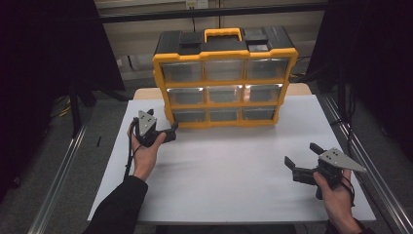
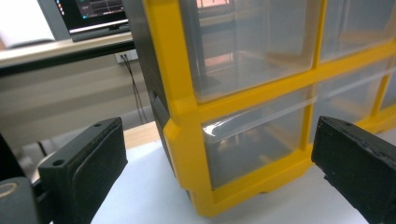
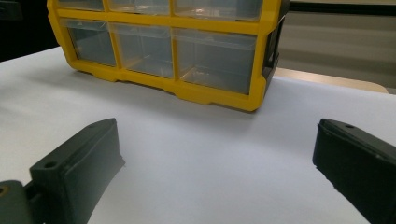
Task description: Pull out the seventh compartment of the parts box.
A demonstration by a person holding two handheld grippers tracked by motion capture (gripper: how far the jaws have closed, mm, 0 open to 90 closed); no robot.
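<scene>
The left hand [image 1: 146, 153] holds the left gripper [image 1: 163, 129] with its jaws wide apart. The right gripper [image 1: 302, 158] sits in the right hand [image 1: 336, 195], jaws apart too.

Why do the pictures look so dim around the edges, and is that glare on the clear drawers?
High view: the surroundings are dark while the white table is lit; bright glints sit on the middle-row drawers of the yellow organizer. Left gripper view: a white glare streak runs along the bottom drawer's top edge, and the near jaws look soft. Right gripper view: the organizer casts a soft shadow in front.
</scene>
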